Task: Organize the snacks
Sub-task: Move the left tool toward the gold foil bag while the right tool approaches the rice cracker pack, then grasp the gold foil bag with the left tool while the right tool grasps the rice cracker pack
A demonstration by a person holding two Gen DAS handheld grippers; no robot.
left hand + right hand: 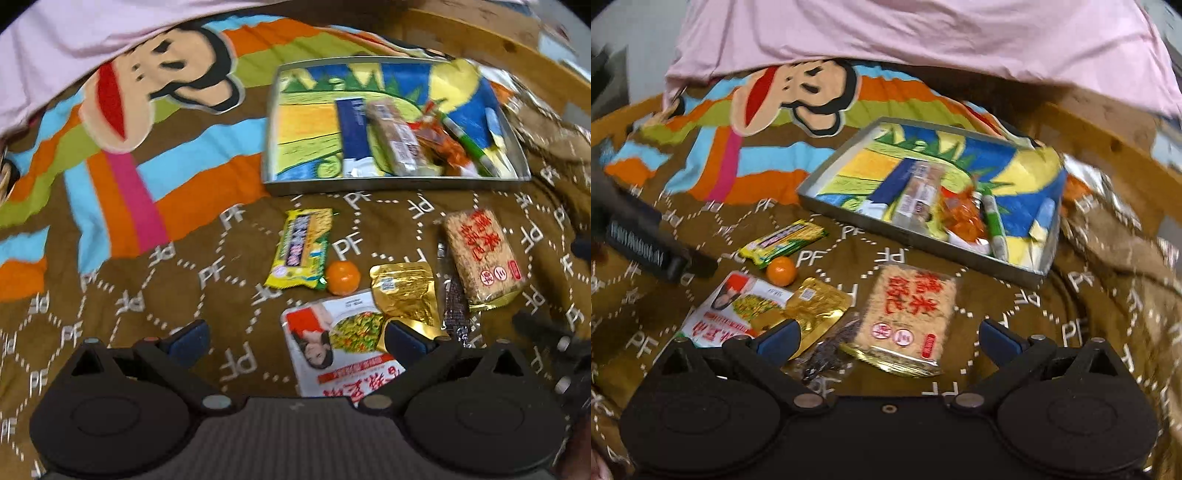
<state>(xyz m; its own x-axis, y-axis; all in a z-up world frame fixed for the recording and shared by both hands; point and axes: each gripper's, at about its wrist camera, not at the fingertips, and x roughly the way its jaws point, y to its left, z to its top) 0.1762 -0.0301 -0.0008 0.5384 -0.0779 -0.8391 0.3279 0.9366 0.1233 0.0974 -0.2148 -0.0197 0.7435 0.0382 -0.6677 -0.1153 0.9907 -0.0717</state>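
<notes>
A metal tray with a colourful lining holds several snacks. Loose on the blanket in front of it lie a yellow-green bar, a small orange, a white packet with a picture, a gold pouch, a dark wrapped strip and a rice cracker pack. My left gripper is open above the white packet. My right gripper is open just short of the rice cracker pack.
A brown blanket with a striped cartoon print covers the surface. A pink cloth lies at the back. A wooden rail runs behind the tray, with crinkled foil bags to its right. My left gripper's body shows at the right wrist view's left edge.
</notes>
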